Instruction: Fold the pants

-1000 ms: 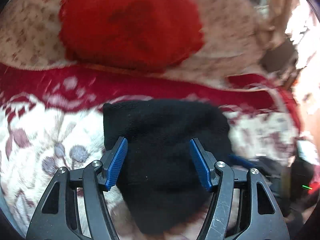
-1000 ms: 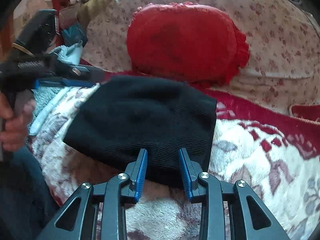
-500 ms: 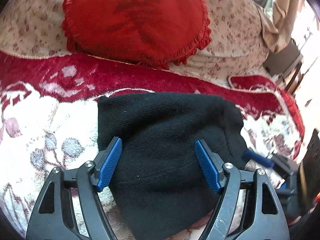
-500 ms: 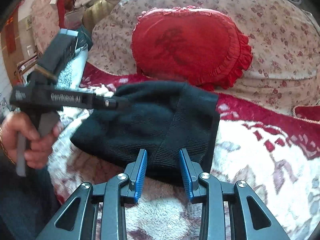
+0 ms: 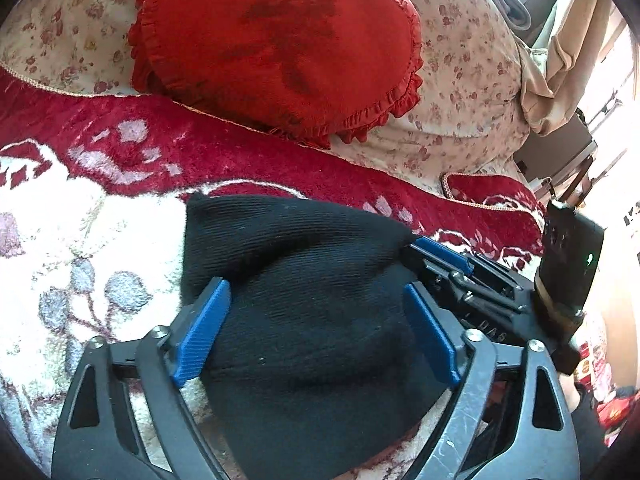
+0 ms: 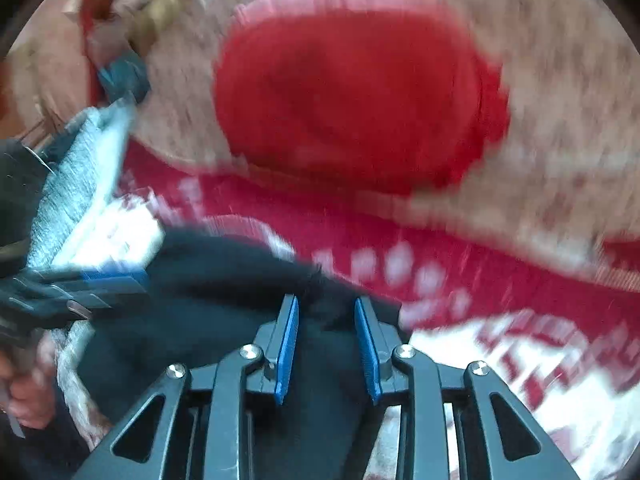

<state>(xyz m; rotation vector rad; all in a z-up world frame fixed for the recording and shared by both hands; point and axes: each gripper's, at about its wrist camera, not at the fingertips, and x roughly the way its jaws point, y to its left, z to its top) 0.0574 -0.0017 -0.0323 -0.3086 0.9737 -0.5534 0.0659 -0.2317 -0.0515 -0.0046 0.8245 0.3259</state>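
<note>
1. Across the blanket (image 5: 72, 248) lie the pants (image 5: 304, 292) — a black knit bundle folded small, near the front edge, below the red cushion (image 5: 276, 44).
2. Change, left wrist view: the left tool (image 5: 316, 332) has just been widening its jaws. The blue pads now stand wide, one at each flank of the bundle, the cloth lying between and beneath them; neither pad visibly presses it. Judged a release.
3. Change, right wrist view: the picture has turned to smear, where half a second ago it was sharp. The right tool (image 6: 326, 344) has swept sideways, and the pants (image 6: 224, 300) now fill the lower left, a dark corner rising between the pads.
4. Right tool state: jaws narrow and just eased a little closer, yet a clear gap remains. The pads appear not to pinch the cloth; blur leaves contact uncertain.
5. Seen from the left, the right tool (image 5: 444, 254) sits at the bundle's right edge, touching or just beside it.
6. Meaning for the task — the fold looks nearly complete; probably a last tuck or pat at that edge remains.
</note>
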